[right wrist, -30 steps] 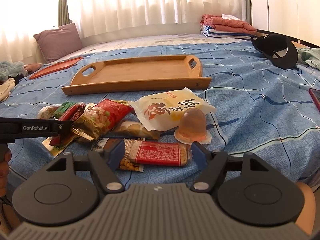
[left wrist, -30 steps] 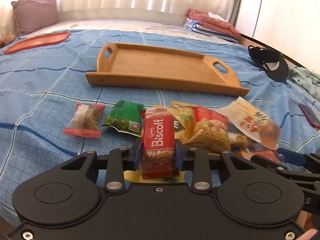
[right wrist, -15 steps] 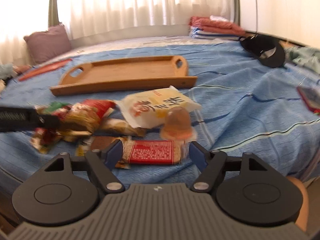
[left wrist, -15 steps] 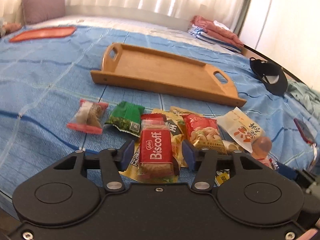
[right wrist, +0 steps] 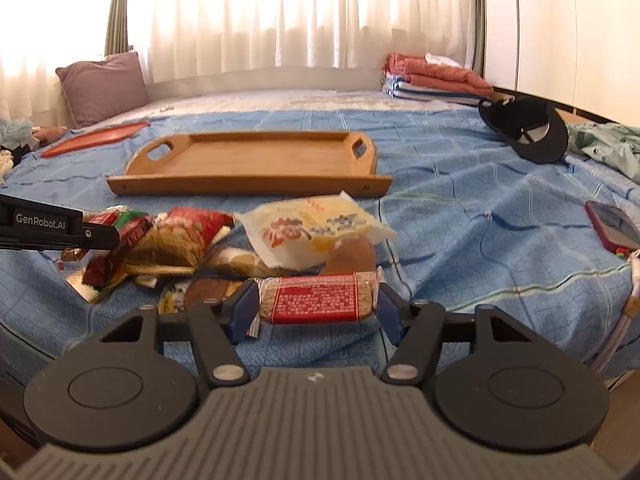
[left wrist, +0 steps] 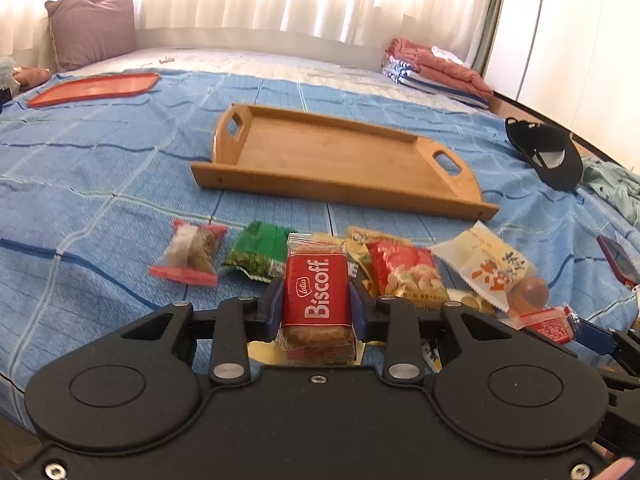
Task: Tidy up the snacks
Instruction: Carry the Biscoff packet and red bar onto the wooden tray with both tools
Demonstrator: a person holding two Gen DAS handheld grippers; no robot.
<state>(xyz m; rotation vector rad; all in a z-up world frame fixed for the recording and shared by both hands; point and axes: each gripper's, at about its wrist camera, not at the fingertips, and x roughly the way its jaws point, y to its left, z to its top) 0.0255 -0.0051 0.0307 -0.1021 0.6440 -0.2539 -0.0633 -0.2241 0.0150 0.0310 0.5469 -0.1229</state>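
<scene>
My left gripper [left wrist: 316, 304] is shut on a red Biscoff packet [left wrist: 315, 294], held just above a pile of snack packets [left wrist: 400, 272] on the blue bedspread. My right gripper [right wrist: 318, 306] is shut on a red-labelled cracker bar [right wrist: 318, 298], gripping it by its two ends, slightly above the bed. An empty wooden tray [left wrist: 340, 156] lies beyond the pile; it also shows in the right wrist view [right wrist: 248, 160]. A white packet [right wrist: 312, 228] and a jelly cup [right wrist: 352, 254] lie just behind the bar.
A green packet [left wrist: 260, 254] and a clear red-edged packet [left wrist: 190, 256] lie left of the pile. A red tray [left wrist: 94, 88], a pillow [left wrist: 92, 30], folded towels [left wrist: 436, 70], a black cap [right wrist: 528, 132] and a phone [right wrist: 612, 226] lie around the bed.
Half a second ago both grippers were open around their packets. Both have since closed and lifted them slightly off the bed.
</scene>
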